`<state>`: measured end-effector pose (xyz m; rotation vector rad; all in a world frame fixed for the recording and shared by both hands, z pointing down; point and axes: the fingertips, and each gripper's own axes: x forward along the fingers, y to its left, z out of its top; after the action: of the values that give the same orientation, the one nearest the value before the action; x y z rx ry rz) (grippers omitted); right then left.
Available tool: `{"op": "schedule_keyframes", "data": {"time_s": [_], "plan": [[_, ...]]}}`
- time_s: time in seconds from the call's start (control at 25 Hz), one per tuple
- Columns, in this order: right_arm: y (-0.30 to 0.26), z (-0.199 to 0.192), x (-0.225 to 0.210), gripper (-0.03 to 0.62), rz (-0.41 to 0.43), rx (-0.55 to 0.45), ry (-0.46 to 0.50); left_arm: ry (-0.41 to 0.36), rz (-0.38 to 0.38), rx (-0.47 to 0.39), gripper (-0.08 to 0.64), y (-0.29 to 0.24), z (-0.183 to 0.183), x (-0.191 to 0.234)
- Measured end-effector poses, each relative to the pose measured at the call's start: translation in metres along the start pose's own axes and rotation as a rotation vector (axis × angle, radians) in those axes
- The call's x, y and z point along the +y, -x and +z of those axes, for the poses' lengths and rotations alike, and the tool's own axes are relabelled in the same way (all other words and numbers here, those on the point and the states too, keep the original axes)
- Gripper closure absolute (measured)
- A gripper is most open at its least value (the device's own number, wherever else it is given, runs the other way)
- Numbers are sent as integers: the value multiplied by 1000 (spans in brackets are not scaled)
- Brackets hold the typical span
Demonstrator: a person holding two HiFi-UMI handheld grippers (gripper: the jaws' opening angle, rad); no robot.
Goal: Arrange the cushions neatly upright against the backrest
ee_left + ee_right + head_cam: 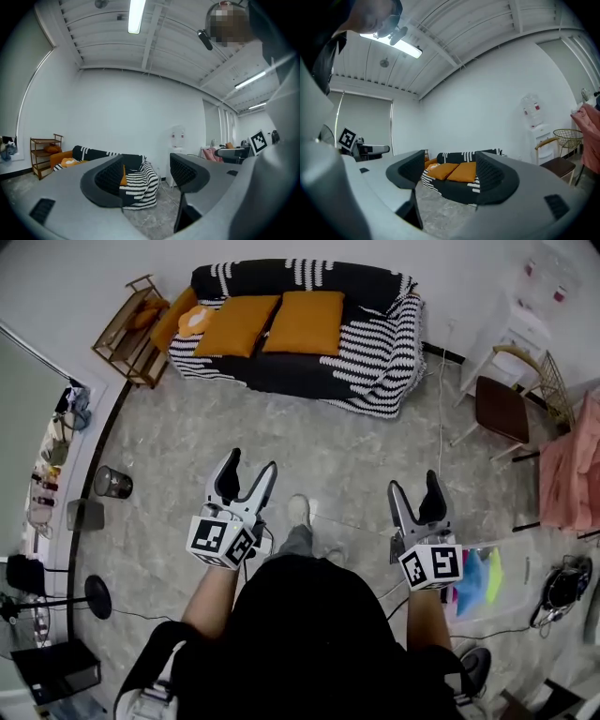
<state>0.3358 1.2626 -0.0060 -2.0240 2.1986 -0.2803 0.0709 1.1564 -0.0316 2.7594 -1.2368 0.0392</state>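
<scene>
A sofa [370, 352] under a black-and-white striped cover stands against the far wall. Two orange cushions [237, 324] [304, 322] lie flat side by side on its seat. A third orange cushion [173, 317] leans at the left armrest, with a small orange-and-white thing [195, 320] beside it. My left gripper [252, 461] and right gripper [413, 481] are both open and empty, held over the floor well short of the sofa. The right gripper view shows the flat cushions [446, 170] between its jaws, far off. The left gripper view shows the sofa's striped end [139, 186].
A wooden shelf [129, 326] stands left of the sofa. A brown chair [502, 409] and white cabinet [525, 320] are at the right, with pink cloth [574, 470] beyond. A round bin [112, 483] sits on the left floor. A cable [439, 418] runs across the grey floor.
</scene>
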Motion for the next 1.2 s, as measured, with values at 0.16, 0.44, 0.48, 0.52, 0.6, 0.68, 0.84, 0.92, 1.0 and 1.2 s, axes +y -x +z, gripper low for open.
{"op": "schedule_keyframes", "data": {"time_s": [0.16,0.44,0.48,0.52,0.6,0.68,0.84,0.92,1.0,1.2], "plan": [[-35,-3,-5,244,-9,33,26,-4,2,-17,250,-28,-3,24],[-137,-3,6,247,17,77,73,14,32,-19,250,-78,-3,104],[-153,-1,9,249,22,80,75,14,36,-18,250,-85,0,117],[-169,1,13,249,27,83,79,16,39,-19,250,-92,2,130],[-200,1,23,250,37,92,88,24,41,-22,250,-104,7,156],[-227,-3,29,250,40,104,96,25,36,-19,250,-113,8,178],[-276,-13,39,251,37,131,98,23,31,-4,250,-128,7,218],[-297,-16,45,251,36,137,89,28,35,1,250,-132,6,237],[-315,-18,51,250,37,143,82,36,47,6,250,-138,5,255],[-353,-28,48,250,50,176,70,57,71,28,250,-159,-3,281]]}}
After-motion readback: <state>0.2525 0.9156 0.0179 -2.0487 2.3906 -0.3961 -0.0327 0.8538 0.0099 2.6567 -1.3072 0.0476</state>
